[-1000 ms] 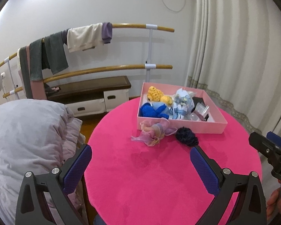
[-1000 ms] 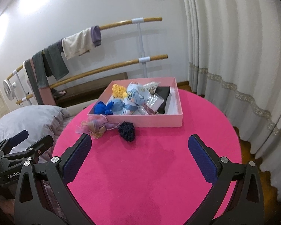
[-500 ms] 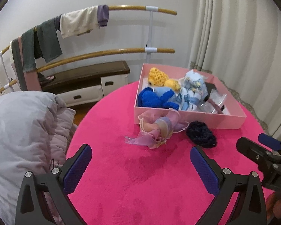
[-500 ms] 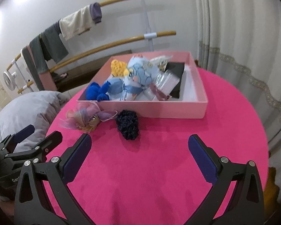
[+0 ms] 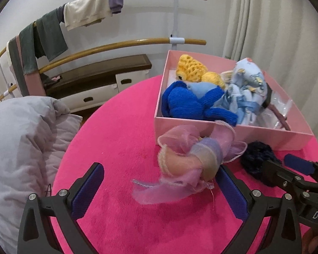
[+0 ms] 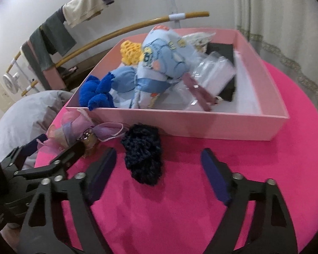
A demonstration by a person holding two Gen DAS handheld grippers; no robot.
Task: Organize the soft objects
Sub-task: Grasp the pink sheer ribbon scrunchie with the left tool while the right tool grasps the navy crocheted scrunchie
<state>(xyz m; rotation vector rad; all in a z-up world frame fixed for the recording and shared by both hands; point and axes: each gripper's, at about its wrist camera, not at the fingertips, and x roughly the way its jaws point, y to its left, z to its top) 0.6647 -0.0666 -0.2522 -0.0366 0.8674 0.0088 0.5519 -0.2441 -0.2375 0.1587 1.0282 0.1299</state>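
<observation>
Each gripper should settle low over its own item and straddle the bulk before closing, since loose gauze or knit will slip out of a pinch on an edge; this is a judgement from how things lie.

The left gripper point(image 5: 161, 188) stands wide, holding nothing. The pastel ribbon bow point(image 5: 190, 156) lies just ahead of it, off toward its right finger, with a trailing tail reaching back between the fingers. It needs to shift slightly right to centre the knot.

The right gripper point(image 6: 159, 169) is also spread wide and empty. The dark knitted scrunchie point(image 6: 143, 156) sits between its fingertips, a little nearer the left one, on the pink worktop point(image 6: 180, 211).

Beyond both items, close behind them, stands the pink box point(image 6: 201, 124), already holding other soft things.
</observation>
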